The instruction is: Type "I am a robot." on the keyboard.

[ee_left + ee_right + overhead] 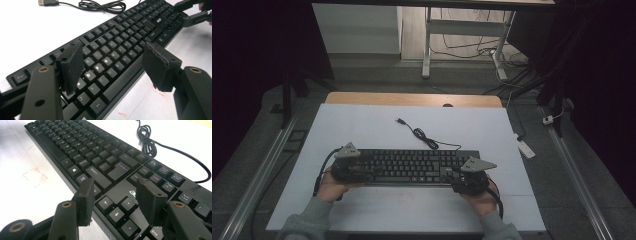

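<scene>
A black keyboard (412, 166) lies flat on the white sheet, its cable (424, 137) coiled behind it and ending in a USB plug (399, 120). My left gripper (366, 171) is at the keyboard's left end. In the left gripper view it (112, 50) stands open, one jaw over the letter keys (100, 67) and the other beyond the front edge. My right gripper (460, 174) is at the right end. In the right gripper view it (115, 185) hovers open over the arrow keys (116, 207). Nothing is held between either pair of jaws.
The white sheet (362, 125) covers a wooden table whose far edge (412, 98) shows behind it. Faint red marks (35, 176) sit on the sheet in front of the keyboard. Metal rails (257, 175) run along both sides. A white power strip (526, 148) lies off to the right.
</scene>
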Motion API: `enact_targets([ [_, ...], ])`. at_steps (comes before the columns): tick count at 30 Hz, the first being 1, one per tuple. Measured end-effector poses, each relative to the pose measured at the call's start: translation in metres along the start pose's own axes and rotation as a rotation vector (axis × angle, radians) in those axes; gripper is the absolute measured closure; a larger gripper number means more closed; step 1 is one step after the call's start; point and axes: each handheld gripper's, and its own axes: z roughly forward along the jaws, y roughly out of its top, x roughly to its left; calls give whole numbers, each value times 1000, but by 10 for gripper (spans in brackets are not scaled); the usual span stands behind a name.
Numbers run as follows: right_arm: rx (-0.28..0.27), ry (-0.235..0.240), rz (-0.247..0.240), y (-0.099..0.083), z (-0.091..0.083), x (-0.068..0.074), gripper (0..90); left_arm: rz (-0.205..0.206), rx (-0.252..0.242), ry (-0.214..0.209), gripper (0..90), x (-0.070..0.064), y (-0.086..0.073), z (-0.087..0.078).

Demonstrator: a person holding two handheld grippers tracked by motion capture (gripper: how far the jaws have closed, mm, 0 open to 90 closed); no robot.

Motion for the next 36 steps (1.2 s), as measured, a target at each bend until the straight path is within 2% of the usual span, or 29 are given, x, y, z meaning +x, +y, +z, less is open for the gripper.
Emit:
enact_targets([
  [7,1,1,-1,0,1,0,494,13,1,-9,384,-6,1,4],
  [13,2,2,1,0,1,0,494,54,36,-20,457,-15,-1,16],
  [16,1,1,-1,0,1,0,494,77,53,-24,553,-19,-2,21],
  [23,9,-1,-2,0,1,0,494,101,94,-32,815,-23,-4,30],
  [26,9,-1,-4,0,1,0,494,103,113,-38,885,-24,-6,34],
  [36,12,-3,-3,-1,2,0,494,116,159,-29,890,-26,-10,48],
])
